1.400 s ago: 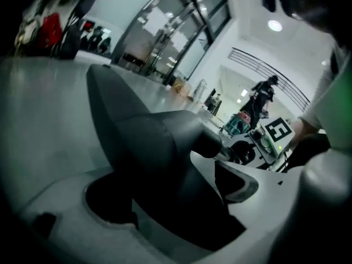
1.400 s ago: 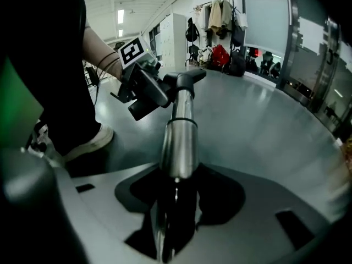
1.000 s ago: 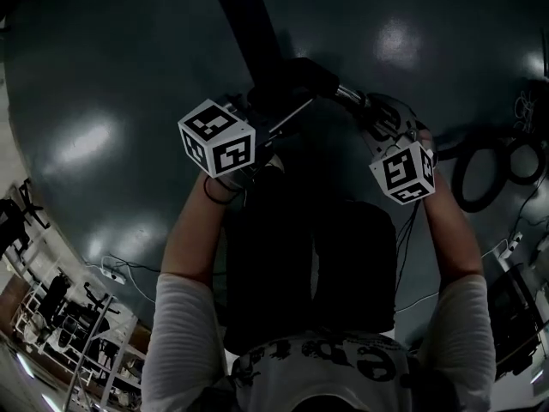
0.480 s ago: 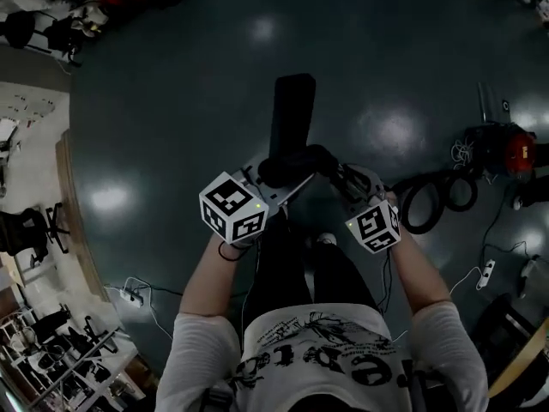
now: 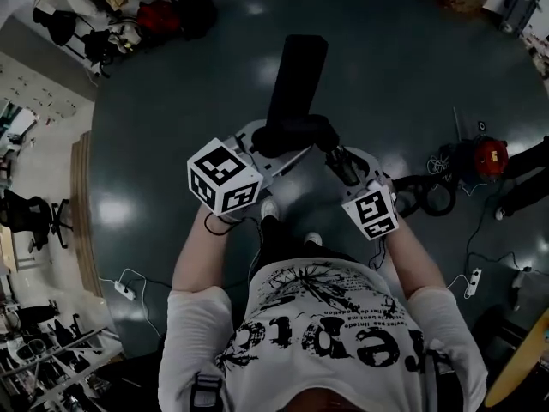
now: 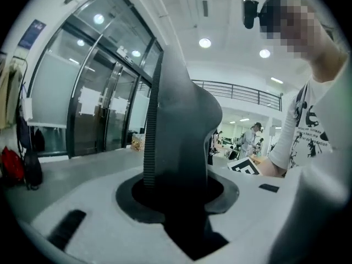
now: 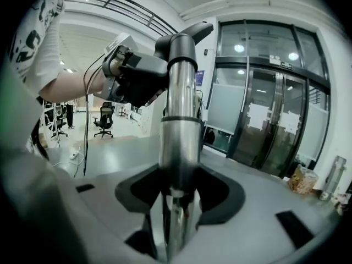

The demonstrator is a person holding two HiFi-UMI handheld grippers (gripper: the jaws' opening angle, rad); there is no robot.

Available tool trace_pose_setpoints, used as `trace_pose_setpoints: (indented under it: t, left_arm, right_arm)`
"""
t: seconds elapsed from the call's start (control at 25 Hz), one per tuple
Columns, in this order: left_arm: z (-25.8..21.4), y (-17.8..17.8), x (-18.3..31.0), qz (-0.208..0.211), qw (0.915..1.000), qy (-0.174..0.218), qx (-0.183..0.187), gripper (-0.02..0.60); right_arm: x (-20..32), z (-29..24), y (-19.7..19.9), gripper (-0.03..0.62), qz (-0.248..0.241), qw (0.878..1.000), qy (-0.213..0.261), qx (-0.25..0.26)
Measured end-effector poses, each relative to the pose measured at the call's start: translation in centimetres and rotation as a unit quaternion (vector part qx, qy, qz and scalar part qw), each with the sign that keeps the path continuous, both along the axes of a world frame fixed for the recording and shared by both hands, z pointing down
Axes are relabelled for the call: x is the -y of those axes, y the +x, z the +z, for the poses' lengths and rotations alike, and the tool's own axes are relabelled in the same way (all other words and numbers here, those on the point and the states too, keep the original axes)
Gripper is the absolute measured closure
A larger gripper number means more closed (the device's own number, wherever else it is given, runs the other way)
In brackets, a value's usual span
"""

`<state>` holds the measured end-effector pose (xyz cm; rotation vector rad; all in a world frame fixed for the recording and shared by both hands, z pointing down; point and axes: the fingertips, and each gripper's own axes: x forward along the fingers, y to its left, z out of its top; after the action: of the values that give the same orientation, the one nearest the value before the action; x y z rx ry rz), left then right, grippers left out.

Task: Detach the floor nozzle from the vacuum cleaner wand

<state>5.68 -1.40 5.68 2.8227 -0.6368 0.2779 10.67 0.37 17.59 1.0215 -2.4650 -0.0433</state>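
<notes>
The black floor nozzle [image 5: 297, 80] is lifted off the floor in front of the person, its long head pointing away. My left gripper [image 5: 276, 154] is shut on the nozzle's black neck [image 6: 181, 120], which fills the gap between the jaws beside a ribbed hose [image 6: 150, 125]. To the right, my right gripper [image 5: 340, 165] is shut on the silver wand [image 7: 180, 131], which stands upright between the jaws. The wand's top runs into the nozzle's black elbow [image 7: 176, 40], and the two are joined. In the right gripper view, the left gripper [image 7: 122, 51] shows beyond it.
A red vacuum body [image 5: 489, 156] with a coiled black hose [image 5: 433, 197] lies on the dark floor at the right. Power strips [image 5: 124, 289] and cables lie at both sides. Office chairs [image 5: 33, 213] and clutter line the left wall. Glass doors [image 7: 269, 120] stand beyond.
The person has stood up. Both grippers have risen together, carrying the nozzle and wand, and the floor now lies much farther below. Both grips look unchanged.
</notes>
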Motion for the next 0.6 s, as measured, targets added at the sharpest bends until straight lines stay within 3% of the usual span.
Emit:
trace_pose_setpoints:
  t: [0.24, 0.6]
  left_arm:
    - [-2.0, 1.5, -3.7, -0.03, 0.9981, 0.042, 0.032, 0.436]
    - [-1.8, 1.7, -4.6, -0.094, 0.9936, 0.025, 0.058, 0.436]
  right_arm:
    - [-3.4, -1.4, 1.2, 0.419, 0.02, 1.0, 0.014, 0.01]
    - [-4.3, -0.7, 1.6, 0.419, 0.037, 0.999, -0.028, -0.01]
